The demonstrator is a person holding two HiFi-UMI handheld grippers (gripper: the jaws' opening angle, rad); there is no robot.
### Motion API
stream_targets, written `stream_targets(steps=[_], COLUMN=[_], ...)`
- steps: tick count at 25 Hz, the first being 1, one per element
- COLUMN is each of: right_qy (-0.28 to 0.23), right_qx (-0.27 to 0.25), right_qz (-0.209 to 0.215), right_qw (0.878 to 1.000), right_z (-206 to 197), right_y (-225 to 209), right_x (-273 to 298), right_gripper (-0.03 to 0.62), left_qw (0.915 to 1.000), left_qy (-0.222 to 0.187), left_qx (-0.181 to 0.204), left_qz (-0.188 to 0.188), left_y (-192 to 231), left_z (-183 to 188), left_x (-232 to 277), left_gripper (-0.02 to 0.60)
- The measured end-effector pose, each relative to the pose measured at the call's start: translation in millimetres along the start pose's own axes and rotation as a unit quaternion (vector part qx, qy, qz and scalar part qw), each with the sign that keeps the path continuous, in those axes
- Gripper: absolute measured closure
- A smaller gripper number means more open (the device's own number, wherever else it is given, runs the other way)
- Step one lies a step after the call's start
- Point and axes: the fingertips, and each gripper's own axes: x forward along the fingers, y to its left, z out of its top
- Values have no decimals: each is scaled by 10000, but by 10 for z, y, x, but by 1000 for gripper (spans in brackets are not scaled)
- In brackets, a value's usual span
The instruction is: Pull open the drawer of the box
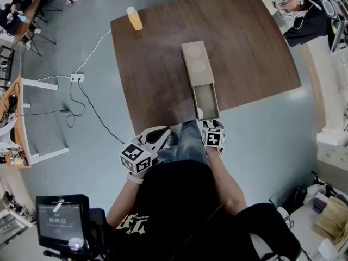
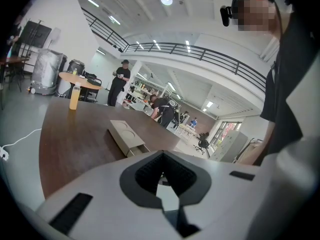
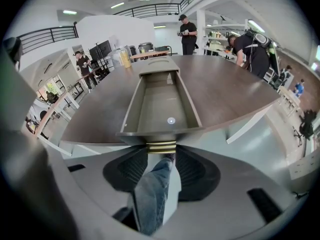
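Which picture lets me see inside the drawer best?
Right gripper view: it looks straight into the open drawer. Head view shows the drawer small, from above; left gripper view just a far-off sliver.

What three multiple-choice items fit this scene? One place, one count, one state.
1. Where is the yellow bottle? A on a shelf; B at the far left corner of the table; C on the floor.
2. How many round marks are on the top of the box? A two; B four; C none.
3. How is the drawer? A fully shut; B pulled out; C lying on the floor.

Key: B, it stands by that corner in the head view. A, two circles show on the lid. B, it sticks out toward the right gripper, whose jaws close on its handle.
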Motion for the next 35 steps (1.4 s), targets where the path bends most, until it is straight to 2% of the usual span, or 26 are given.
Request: stream_targets(steps=[15, 23, 31, 35], right_qy=[3, 27, -146, -395], right_qx=[-325, -251, -115, -24], right_qz=[-119, -109, -338, -426], right_qw=[9994, 9996, 9993, 9983], right_z=[-132, -112, -218, -267], right_y=[-70, -48, -90, -95], right_x=[34, -42, -407, -709], right_gripper=[433, 431, 431, 431], left_qw=[10000, 9999, 9991, 9986], left_qy=[14, -111, -267, -273], left_qx=[60, 106, 169, 194], left_qz=[-53, -58, -277, -410], left_y=[-54, -38, -168, -306], left_z=[-20, 50, 34, -60], left_x=[-17, -73, -191, -249], left_gripper=[581, 581, 581, 581])
